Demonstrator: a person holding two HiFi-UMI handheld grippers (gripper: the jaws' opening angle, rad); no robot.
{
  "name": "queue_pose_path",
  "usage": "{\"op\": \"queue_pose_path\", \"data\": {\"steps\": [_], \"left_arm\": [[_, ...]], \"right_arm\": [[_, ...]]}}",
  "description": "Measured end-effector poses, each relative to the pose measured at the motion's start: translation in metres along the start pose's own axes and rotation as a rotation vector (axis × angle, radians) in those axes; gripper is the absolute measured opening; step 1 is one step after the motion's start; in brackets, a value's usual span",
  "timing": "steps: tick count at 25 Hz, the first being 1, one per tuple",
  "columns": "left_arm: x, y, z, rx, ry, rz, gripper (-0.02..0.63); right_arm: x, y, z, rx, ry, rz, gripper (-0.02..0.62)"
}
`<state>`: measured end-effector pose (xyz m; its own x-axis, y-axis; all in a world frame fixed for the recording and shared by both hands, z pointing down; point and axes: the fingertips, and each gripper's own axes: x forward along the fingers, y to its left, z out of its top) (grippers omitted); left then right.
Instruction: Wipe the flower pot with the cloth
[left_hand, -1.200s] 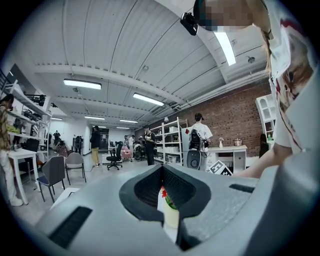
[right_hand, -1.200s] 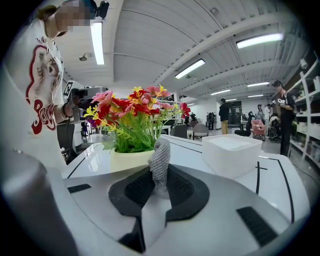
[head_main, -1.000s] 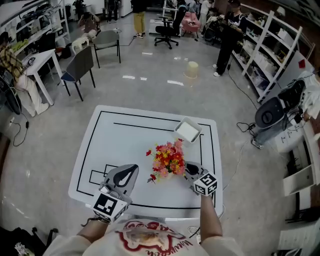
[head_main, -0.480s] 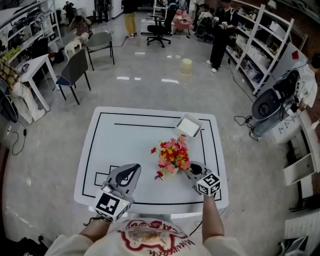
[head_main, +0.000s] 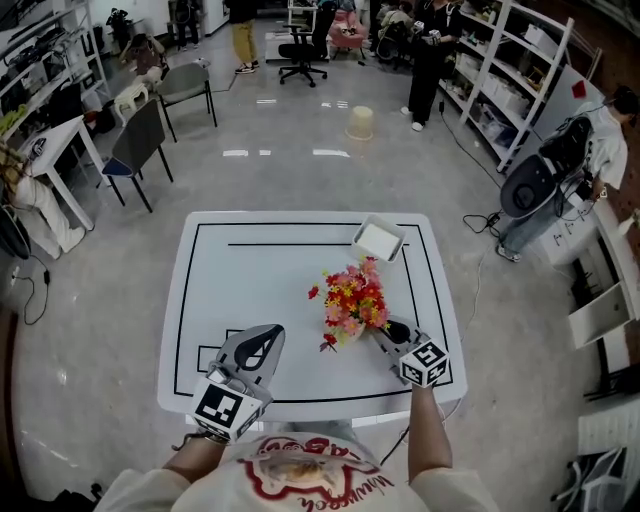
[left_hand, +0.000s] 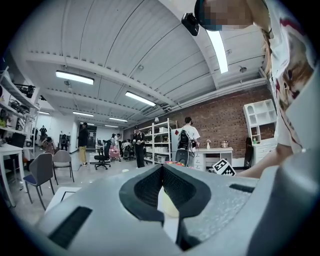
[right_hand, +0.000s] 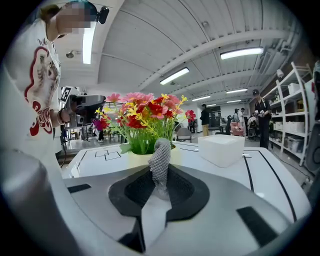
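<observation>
While our right gripper (head_main: 388, 329) pinches the cloth (right_hand: 160, 156) near the flower pot (right_hand: 132, 159), we rub gently; our left gripper (head_main: 263, 337) is pressed together, apparently empty.

Our left hand-held gripper (head_main: 263, 337) points level, jaws pressed together with nothing between them. Our right hand-held gripper (head_main: 387, 329) tips slightly down, jaws pinched on the cloth (right_hand: 160, 157). Both our forearms reach forward, well apart.

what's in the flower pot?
A bunch of red, pink and yellow flowers on green stems. Leaves hide what fills the flower pot; the cloth covers part of its rim.
</observation>
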<state>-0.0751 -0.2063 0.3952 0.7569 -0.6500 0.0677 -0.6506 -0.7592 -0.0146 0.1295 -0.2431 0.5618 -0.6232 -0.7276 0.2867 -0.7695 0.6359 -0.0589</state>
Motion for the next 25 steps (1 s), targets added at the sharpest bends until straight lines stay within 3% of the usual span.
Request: {"op": "queue_pose_path", "data": {"steps": [9,25], "left_arm": [[-0.003,-0.002,-0.005,-0.002,0.036,-0.045,0.003],[-0.005,0.004,-0.005,-0.001,0.004,-0.070,0.003]], "right_arm": [[-0.004,0.012,0.001,0.011,-0.019,-0.036,0.052],[-0.007,0.027,0.001,0.031,-0.042,-0.064,0.052]]}}
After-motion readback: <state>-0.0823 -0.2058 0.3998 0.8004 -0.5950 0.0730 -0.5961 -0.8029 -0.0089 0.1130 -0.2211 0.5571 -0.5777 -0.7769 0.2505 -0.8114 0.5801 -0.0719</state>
